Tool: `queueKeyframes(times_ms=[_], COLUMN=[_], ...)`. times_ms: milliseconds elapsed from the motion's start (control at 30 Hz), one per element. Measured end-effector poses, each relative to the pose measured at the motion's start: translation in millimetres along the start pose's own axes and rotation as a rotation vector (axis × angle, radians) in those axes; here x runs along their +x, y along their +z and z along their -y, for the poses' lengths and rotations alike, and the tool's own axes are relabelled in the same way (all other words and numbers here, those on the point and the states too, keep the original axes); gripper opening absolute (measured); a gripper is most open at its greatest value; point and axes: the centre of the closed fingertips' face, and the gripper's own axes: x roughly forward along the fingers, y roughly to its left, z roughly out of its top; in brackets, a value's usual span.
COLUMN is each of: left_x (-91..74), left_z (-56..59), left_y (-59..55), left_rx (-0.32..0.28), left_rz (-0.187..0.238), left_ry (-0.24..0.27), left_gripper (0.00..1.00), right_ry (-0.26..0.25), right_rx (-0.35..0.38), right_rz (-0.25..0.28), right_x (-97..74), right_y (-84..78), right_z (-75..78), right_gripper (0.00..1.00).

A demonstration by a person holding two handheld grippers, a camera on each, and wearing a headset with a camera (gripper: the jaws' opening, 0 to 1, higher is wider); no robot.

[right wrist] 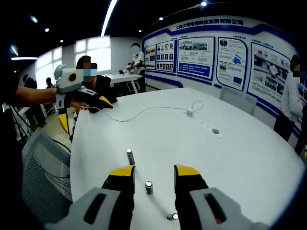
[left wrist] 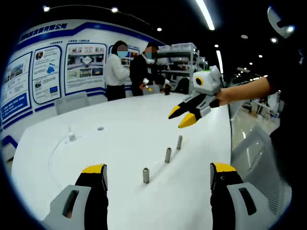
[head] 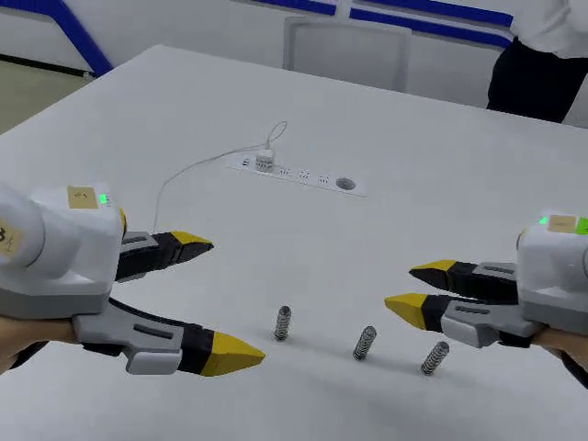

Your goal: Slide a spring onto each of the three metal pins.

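- My left gripper [head: 230,299], at 9 o'clock in the head view, gapes wide and holds nothing. My right gripper [head: 401,287], at 3 o'clock, is parted less and is also empty.
- Three springs [head: 365,342] stand upright in a row on the table [head: 441,165], toward 6 o'clock between my grippers.
- The head view shows their coils. The gripper views show them as plain stubs, and add wall posters [left wrist: 48,67] whose writing I cannot read.

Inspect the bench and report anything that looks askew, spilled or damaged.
Nothing spilled or broken. In the head view the left spring stands upright, while the middle spring and right spring seem to lean right, though that may be the camera's angle. The left tool and right tool hang open, clear of them.
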Motion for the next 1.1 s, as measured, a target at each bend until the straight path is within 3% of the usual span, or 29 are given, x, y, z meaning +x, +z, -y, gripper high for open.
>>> queueKeyframes(times_ms=[267,567,933,1100], left_x=[2.3,2.6,-2.5,-2.1], left_z=[3.4,5.3,1.9,2.7], left_y=[3.4,3.5,1.3,2.5], left_rx=[0.016,0.02,0.031,0.036], left_rz=[-0.014,-0.032,-0.059,-0.057], left_ry=[0.005,0.014,0.03,0.029], left_gripper=[0.94,0.97,1.0,1.0], right_ry=[-0.047,-0.064,-0.037,-0.029], right_rx=[0.038,0.059,0.037,0.019], right_rz=[0.022,0.04,0.035,-0.006], right_x=[-35.5,-64.8,-82.3,-85.7], right_y=[-12.8,-27.8,-36.4,-43.8], right_z=[11.6,11.2,5.0,3.7], right_gripper=[0.43,0.51,0.71,0.79])
